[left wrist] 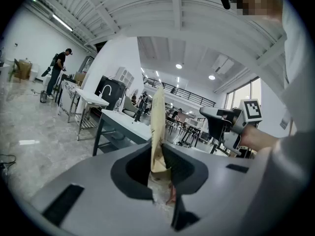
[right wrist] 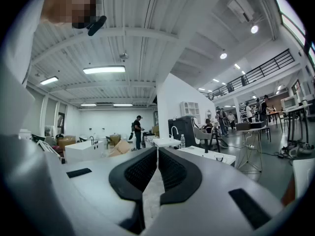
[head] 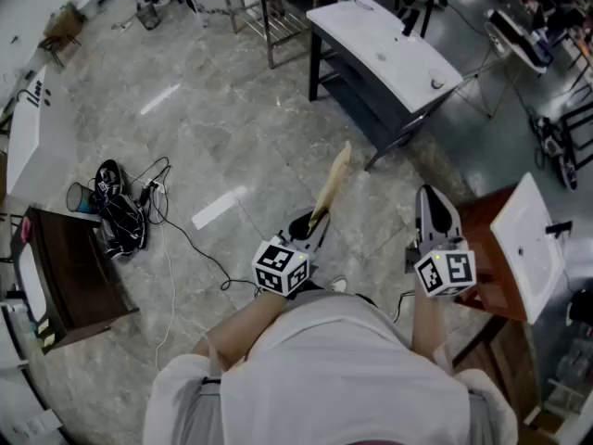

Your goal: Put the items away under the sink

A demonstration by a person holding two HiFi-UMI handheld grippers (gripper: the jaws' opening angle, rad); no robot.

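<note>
My left gripper (head: 318,222) is shut on a flat tan paper bag (head: 333,187), which sticks up and away from the jaws over the marble floor. In the left gripper view the paper bag (left wrist: 158,127) stands upright between the dark pads, and my right gripper (left wrist: 216,116) shows at the right. My right gripper (head: 435,202) is shut with nothing between its jaws, held beside the left one. A white sink (head: 532,245) on a brown cabinet (head: 484,248) stands just right of the right gripper.
A white-topped dark table (head: 382,49) stands ahead. A tangle of black cables and shoes (head: 119,209) lies on the floor at left, beside a dark wooden cabinet (head: 72,281). A person (right wrist: 137,131) stands far off near other white counters.
</note>
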